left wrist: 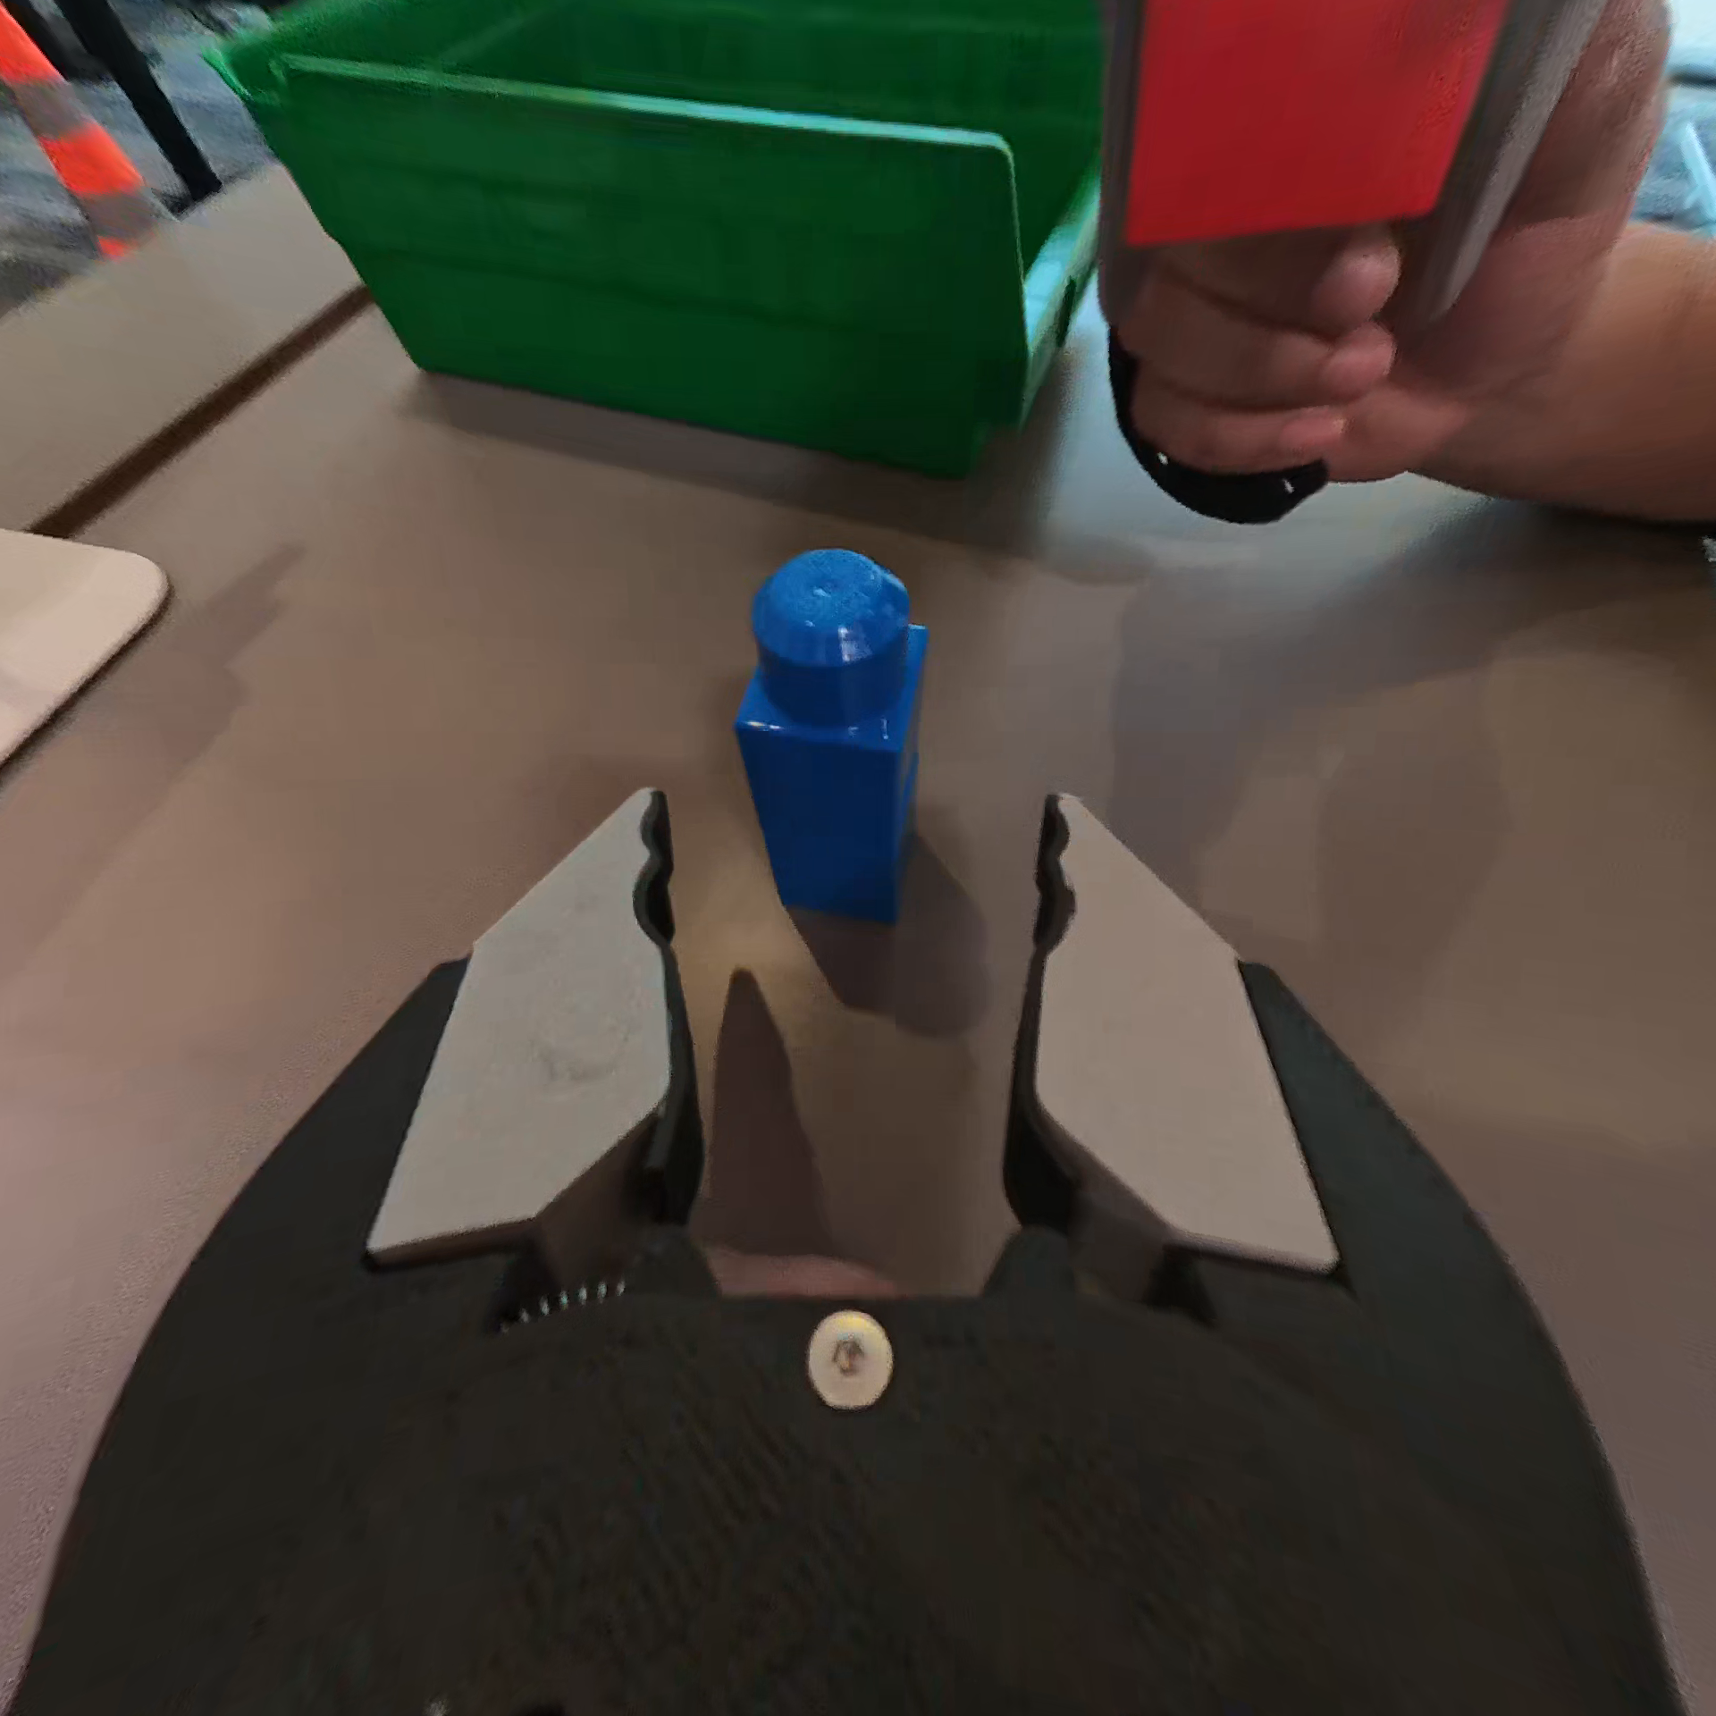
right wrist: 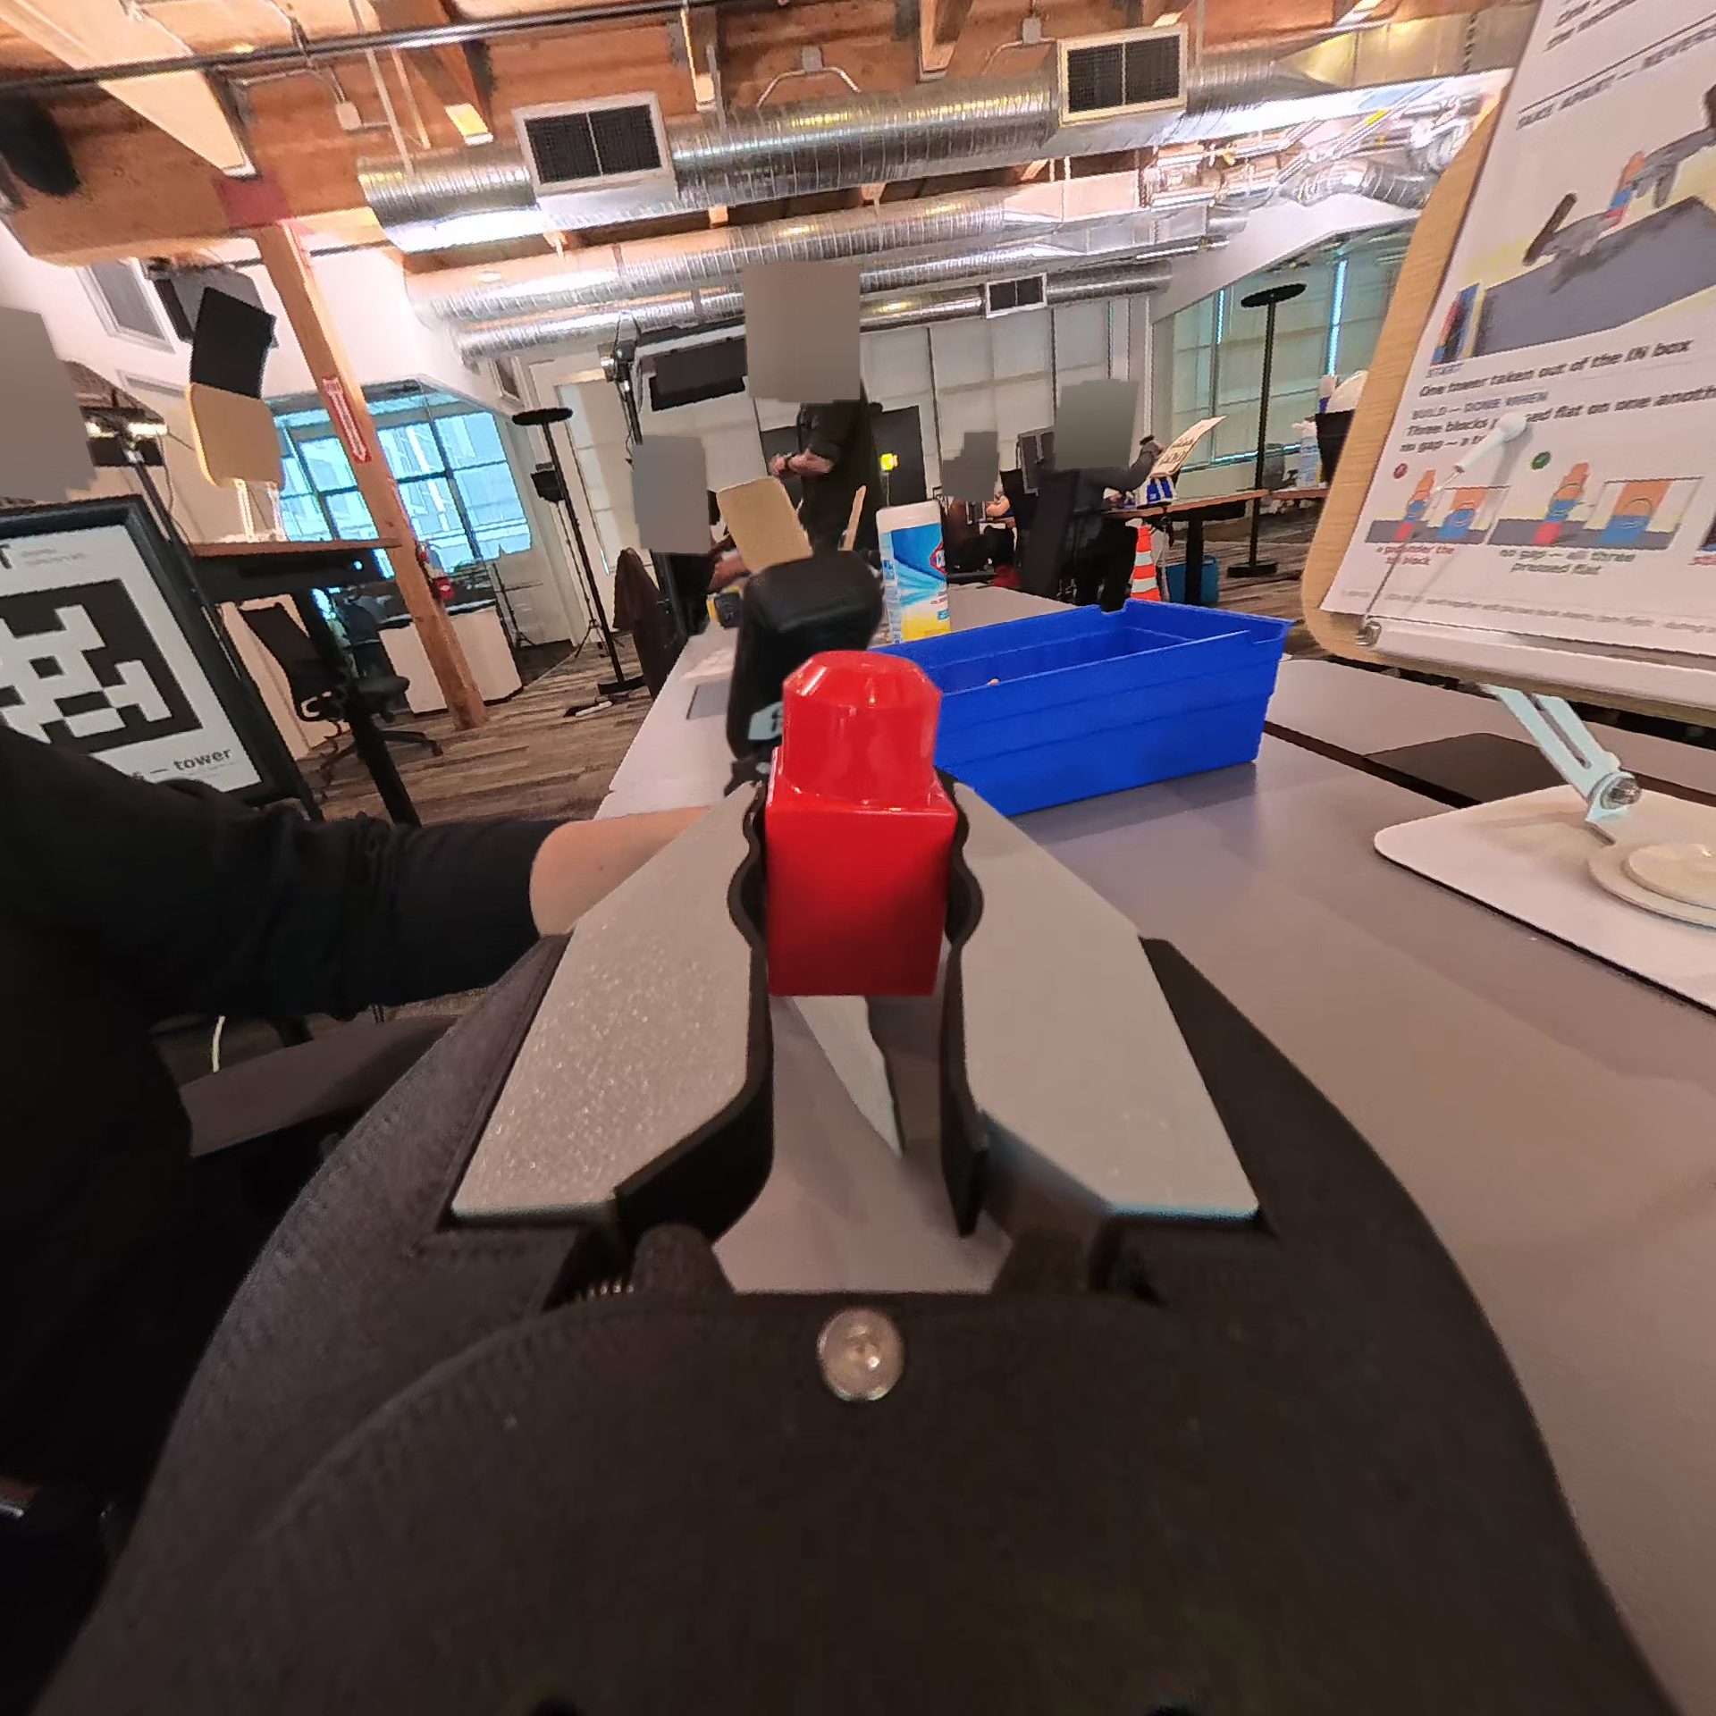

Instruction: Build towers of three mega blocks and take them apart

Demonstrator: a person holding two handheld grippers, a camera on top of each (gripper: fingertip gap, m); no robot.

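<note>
In the left wrist view a blue mega block [left wrist: 836, 743] stands upright on the brown table [left wrist: 1300, 836], stud up. My left gripper [left wrist: 854, 836] is open, and its fingertips sit just short of the block with a clear gap on each side. In the right wrist view my right gripper [right wrist: 859, 873] is shut on a red mega block [right wrist: 859, 864], held upright with its stud up, above the table. The right gripper with that red block [left wrist: 1291, 111] also shows in a hand at the upper right of the left wrist view.
A green bin [left wrist: 696, 241] stands behind the blue block. A blue bin [right wrist: 1114, 706] stands ahead of the right gripper. A stand [right wrist: 1532, 864] with an instruction sheet is at the right. A wipes canister [right wrist: 910, 566] is beyond the bin. A person's sleeved arm [right wrist: 232, 891] is on the left.
</note>
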